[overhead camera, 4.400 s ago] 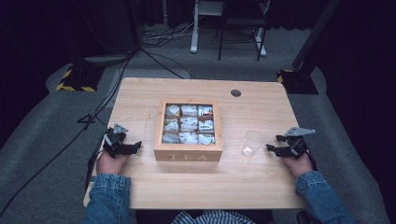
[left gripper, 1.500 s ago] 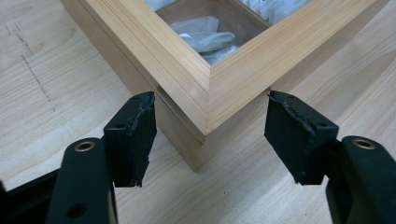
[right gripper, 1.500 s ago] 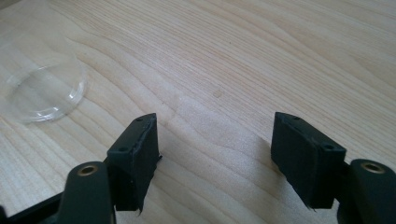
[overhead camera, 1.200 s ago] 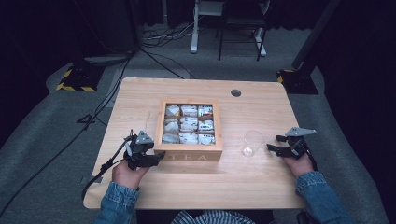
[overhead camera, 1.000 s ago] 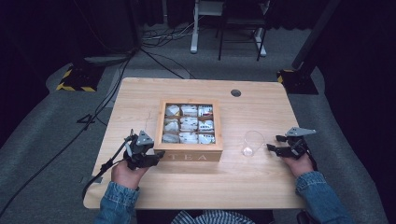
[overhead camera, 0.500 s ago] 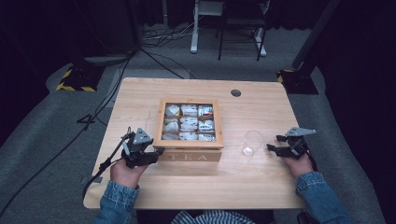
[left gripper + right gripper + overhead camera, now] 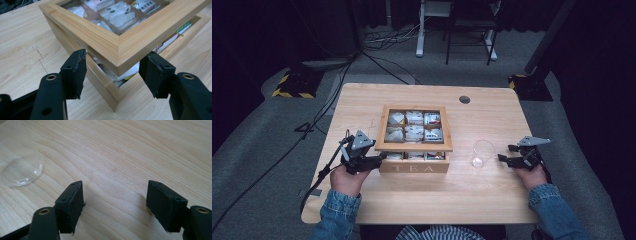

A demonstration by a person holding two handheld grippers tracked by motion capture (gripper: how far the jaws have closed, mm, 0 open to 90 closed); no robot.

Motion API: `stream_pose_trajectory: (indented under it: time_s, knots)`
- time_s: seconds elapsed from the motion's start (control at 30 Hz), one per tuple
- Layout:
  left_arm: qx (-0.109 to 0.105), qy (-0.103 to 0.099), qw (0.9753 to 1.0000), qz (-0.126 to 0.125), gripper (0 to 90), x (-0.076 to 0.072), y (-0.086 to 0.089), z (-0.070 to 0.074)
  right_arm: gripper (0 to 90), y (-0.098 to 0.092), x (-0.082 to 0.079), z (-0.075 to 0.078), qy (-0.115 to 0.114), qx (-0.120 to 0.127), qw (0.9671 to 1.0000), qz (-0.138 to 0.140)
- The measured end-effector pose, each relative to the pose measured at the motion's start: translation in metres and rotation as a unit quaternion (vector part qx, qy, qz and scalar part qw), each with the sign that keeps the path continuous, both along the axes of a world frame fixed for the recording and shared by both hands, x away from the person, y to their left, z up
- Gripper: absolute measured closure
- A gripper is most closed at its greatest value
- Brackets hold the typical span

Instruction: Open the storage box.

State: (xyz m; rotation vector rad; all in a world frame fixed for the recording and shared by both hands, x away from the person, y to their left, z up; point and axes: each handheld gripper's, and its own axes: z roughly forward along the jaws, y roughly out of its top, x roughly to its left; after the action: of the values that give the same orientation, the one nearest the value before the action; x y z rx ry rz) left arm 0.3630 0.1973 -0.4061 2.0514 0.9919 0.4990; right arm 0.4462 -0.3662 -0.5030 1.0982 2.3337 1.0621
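Lifting underway at the near left corner of the glass-paned wooden lid (image 7: 120, 42) of the square wooden tea box (image 7: 414, 167) mid-table, jaws of the left gripper (image 7: 113, 67) spread apart either side of that corner. Best kept low under the lid edge, raised slowly along the hinge arc. Farther right, right gripper (image 7: 115, 200) open, idle beside the clear glass cup (image 7: 482, 153). Compared with half a second earlier, lid tilted higher.

Wooden tea box (image 7: 414, 167) (lid (image 7: 120, 42) ajar)

table (image 7: 422, 200) evenly lit; surroundings dark; high view soft; gripper views sharp
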Motion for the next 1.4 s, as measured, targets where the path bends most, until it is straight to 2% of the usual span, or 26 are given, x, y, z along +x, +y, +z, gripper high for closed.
stream_pose_trajectory:
  time_s: [0.1, 0.23, 0.4, 0.53, 0.63, 0.77, 1.03, 1.17, 1.3, 1.4]
  knots:
    - [0.004, -0.011, 0.9999, 0.004, 39.6, 0.001, -0.001, 0.007, 30.1, 0.0, 0.0, 0.0, 0.0, -0.002, 1.0, 0.0]
    - [-0.008, -0.013, 0.9999, 0.003, 39.6, 0.005, 0.0, 0.015, 29.9, 0.0, 0.0, 0.0, 0.0, -0.002, 1.0, -0.001]
    - [-0.004, -0.019, 0.9998, 0.003, 39.6, 0.007, 0.0, 0.022, 29.7, 0.0, 0.0, 0.0, 0.0, -0.002, 1.0, -0.002]
    - [-0.012, -0.022, 0.9997, 0.004, 39.6, 0.01, 0.0, 0.027, 29.7, 0.0, 0.0, 0.0, 0.0, -0.002, 1.0, -0.002]
    - [-0.023, -0.022, 0.9995, 0.007, 39.6, 0.013, 0.001, 0.032, 29.6, 0.0, 0.0, 0.0, 0.0, -0.002, 1.0, -0.002]
    - [-0.018, -0.028, 0.9993, 0.015, 39.7, 0.018, -0.002, 0.039, 29.7, 0.0, 0.0, 0.0, 0.0, -0.002, 1.0, -0.002]
    - [-0.036, -0.034, 0.9985, 0.024, 40.3, 0.03, -0.002, 0.051, 29.6, 0.0, 0.0, 0.0, 0.0, -0.002, 1.0, -0.002]
    - [-0.035, -0.029, 0.9987, 0.021, 40.3, 0.038, -0.003, 0.053, 29.6, 0.0, 0.0, 0.0, 0.0, -0.002, 1.0, -0.002]
    - [-0.046, -0.033, 0.9981, 0.025, 40.4, 0.042, -0.002, 0.056, 29.7, 0.0, 0.0, 0.0, 0.0, -0.002, 1.0, -0.002]
    - [-0.047, -0.04, 0.9978, 0.027, 41.0, 0.044, -0.002, 0.06, 29.7, 0.0, 0.0, 0.0, 0.0, -0.001, 1.0, -0.003]
